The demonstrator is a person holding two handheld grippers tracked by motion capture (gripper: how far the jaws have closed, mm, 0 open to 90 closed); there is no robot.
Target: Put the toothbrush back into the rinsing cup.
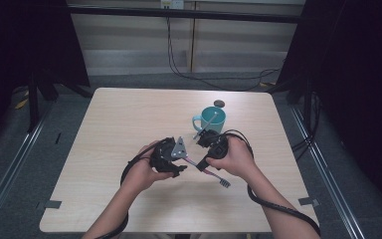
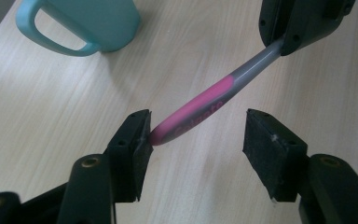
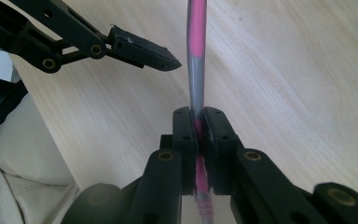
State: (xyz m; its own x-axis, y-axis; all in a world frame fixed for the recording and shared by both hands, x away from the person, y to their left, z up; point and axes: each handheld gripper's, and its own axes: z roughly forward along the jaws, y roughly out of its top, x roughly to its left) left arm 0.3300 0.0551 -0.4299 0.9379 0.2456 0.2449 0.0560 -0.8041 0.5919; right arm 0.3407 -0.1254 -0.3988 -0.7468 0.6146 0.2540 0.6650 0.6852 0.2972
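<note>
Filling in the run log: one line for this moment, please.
right gripper: shut on toothbrush | left gripper: open, handle end between fingers | mug: behind

Bare tabletop (image 1: 119, 124) to the left and along the near edge, open for passing. Beyond the hands, blocked by a teal mug (image 1: 213, 120) and a small dark disc (image 1: 219, 103).

Pink-and-grey toothbrush (image 2: 200, 109), teal mug (image 1: 213, 119), black tongs (image 3: 196, 122), pale wood-grain table (image 1: 124, 119).

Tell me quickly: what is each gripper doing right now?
Left gripper: open, jaws around the toothbrush handle's end, no grip yet.
Right gripper: shut on the toothbrush.
</note>
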